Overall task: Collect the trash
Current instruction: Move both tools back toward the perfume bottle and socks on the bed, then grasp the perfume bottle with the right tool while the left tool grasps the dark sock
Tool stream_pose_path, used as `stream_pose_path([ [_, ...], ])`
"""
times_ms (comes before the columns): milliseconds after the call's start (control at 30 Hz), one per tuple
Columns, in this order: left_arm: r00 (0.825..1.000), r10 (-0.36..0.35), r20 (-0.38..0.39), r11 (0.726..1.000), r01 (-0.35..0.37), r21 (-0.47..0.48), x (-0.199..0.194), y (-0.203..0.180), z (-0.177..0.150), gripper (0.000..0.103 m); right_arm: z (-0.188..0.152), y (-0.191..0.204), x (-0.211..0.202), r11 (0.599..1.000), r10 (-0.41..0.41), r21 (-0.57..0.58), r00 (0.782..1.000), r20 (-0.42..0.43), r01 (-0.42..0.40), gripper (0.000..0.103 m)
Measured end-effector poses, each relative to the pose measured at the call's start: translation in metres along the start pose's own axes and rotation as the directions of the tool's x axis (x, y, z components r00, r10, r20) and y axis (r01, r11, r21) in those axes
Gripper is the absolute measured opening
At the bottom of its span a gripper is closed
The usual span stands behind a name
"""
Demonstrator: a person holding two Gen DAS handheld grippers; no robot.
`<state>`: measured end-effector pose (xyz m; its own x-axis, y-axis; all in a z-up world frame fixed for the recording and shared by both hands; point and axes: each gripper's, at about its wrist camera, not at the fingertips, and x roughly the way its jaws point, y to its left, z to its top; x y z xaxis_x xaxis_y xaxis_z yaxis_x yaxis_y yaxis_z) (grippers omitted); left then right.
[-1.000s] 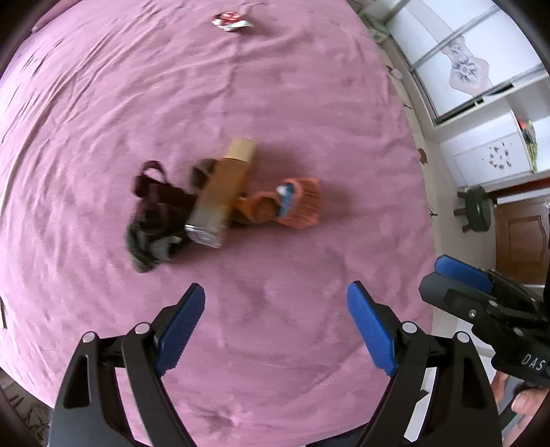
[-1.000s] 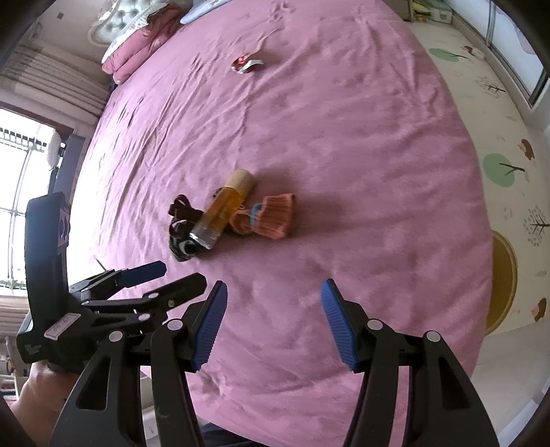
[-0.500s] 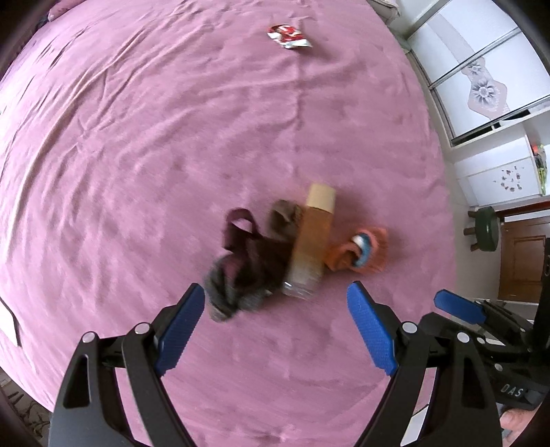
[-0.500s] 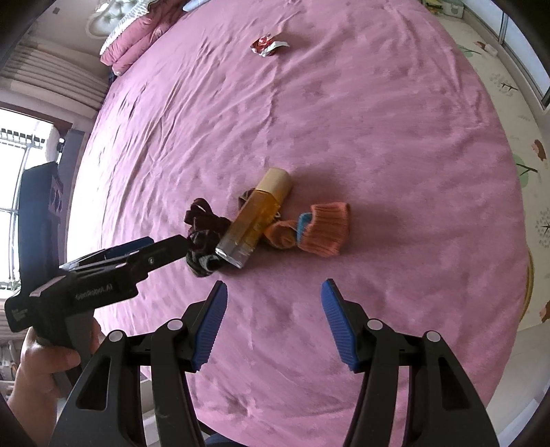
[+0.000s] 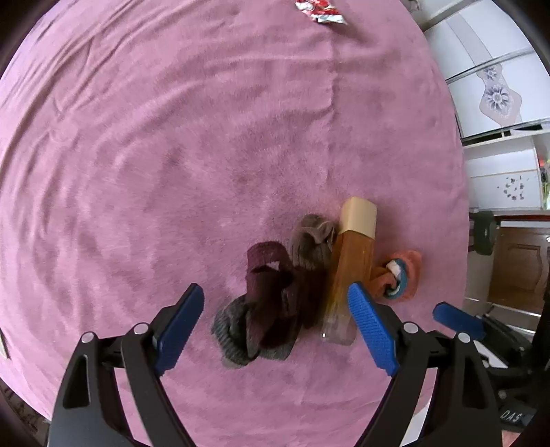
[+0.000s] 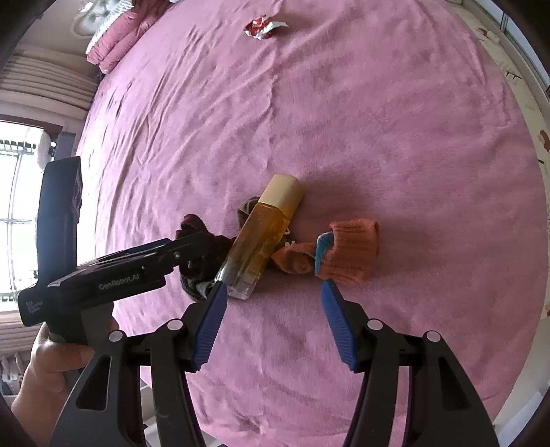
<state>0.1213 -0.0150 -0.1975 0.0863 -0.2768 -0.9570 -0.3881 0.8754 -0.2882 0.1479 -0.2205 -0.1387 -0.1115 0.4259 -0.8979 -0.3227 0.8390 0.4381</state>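
Mid-bed point(image 5: 172, 137), on plush purple fabric: rectangular amber bottle point(image 5: 352, 271), beige cap, lying across dark knit socks point(image 5: 271, 309); ribbed orange sock point(image 6: 347, 254) beside. Crumpled foil wrapper point(image 6: 263, 27) near far edge. Left tool point(image 5: 275, 330) open over socks; right tool point(image 6: 273, 319) open, empty.

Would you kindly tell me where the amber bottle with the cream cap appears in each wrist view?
Left wrist: the amber bottle lies right of centre, its base beside the right blue finger.
Right wrist: the amber bottle lies at centre, cap pointing up-right.
Shared landmark: the orange sock just right of it in both.
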Motion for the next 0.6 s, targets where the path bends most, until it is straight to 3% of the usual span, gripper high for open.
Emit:
stream_pose_path([
  [67,1.0,-0.014,0.01,1.0,0.014,-0.008,0.002,0.002,0.003,0.078,0.004,-0.001,0.005,1.0,-0.003,0.001,1.0,-0.007,0.003,0.056],
  [133,1.0,-0.018,0.018,1.0,0.018,0.008,0.003,0.003,0.005,0.051,0.008,-0.002,0.011,1.0,-0.007,0.007,1.0,-0.02,0.007,0.056],
  [233,1.0,-0.001,0.009,1.0,0.0,0.026,0.009,0.005,0.009,0.026,0.016,-0.001,0.018,1.0,-0.007,0.012,1.0,-0.024,0.008,0.056],
  [300,1.0,-0.007,0.017,1.0,0.007,0.026,0.008,0.012,0.014,0.017,0.021,0.0,0.021,1.0,-0.006,0.013,1.0,-0.024,0.006,0.056],
  [433,0.998,-0.043,0.047,0.999,0.042,0.02,-0.002,0.017,0.016,0.01,0.031,0.006,0.033,1.0,0.005,0.022,0.999,-0.036,-0.004,0.056],
  [600,0.994,-0.084,0.072,0.996,0.084,0.003,-0.018,0.03,0.017,0.01,0.041,0.014,0.051,0.999,0.013,0.031,0.998,-0.06,-0.011,0.056],
])
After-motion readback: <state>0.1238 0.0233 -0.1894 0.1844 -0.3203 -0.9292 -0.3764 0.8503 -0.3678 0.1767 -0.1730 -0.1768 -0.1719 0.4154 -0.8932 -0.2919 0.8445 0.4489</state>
